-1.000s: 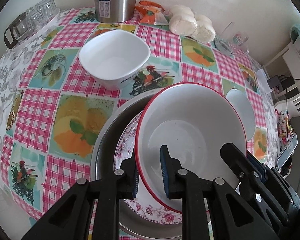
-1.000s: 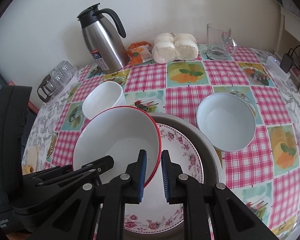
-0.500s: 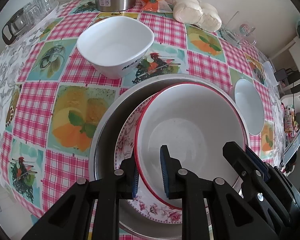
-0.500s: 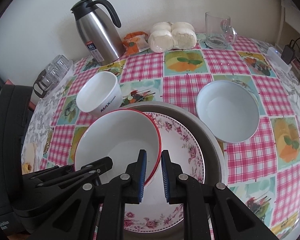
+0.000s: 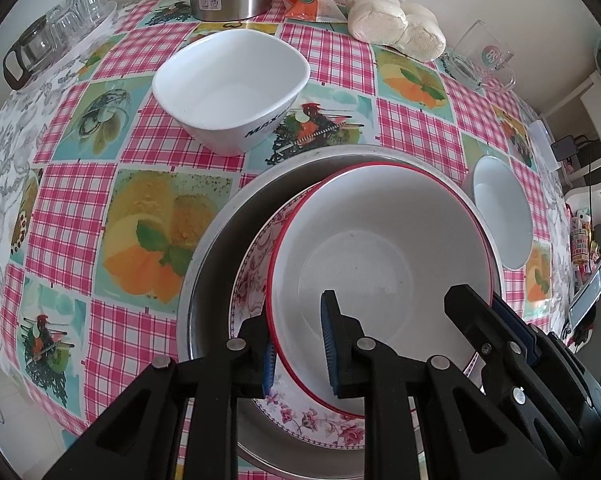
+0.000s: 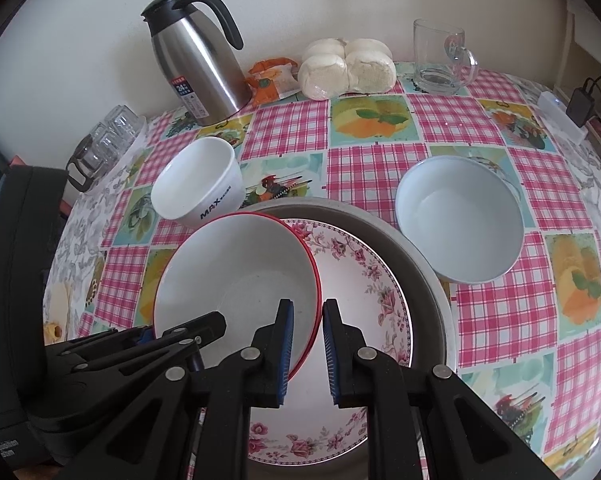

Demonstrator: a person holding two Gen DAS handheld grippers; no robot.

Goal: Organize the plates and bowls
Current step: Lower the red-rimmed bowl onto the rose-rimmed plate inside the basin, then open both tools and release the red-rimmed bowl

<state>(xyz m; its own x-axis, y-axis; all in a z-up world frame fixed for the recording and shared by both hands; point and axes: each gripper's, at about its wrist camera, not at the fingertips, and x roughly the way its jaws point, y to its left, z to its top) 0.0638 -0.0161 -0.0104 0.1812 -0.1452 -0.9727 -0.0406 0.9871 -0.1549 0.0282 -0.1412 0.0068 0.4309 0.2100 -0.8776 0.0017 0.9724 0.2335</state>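
A white bowl with a red rim (image 5: 376, 248) (image 6: 236, 276) is over a floral plate (image 5: 252, 264) (image 6: 364, 272), which lies in a wide steel basin (image 5: 216, 240) (image 6: 412, 256). My left gripper (image 5: 298, 344) is shut on the bowl's near-left rim, one finger outside and one inside. My right gripper (image 6: 306, 346) is shut on the bowl's right rim. A square white bowl (image 5: 232, 84) (image 6: 198, 190) stands behind the basin. A round white bowl (image 5: 500, 216) (image 6: 458, 220) stands to its right.
At the table's back stand a steel thermos (image 6: 198, 64), an orange snack packet (image 6: 270, 80), wrapped buns (image 6: 346, 68) and a glass mug (image 6: 440, 56). Small glasses (image 6: 108, 140) sit at the far left. A power strip (image 6: 560, 116) lies at the right edge.
Both grippers and the red-rimmed bowl have moved forward and down over the floral plate in the basin. Both grips on the rim are unchanged.
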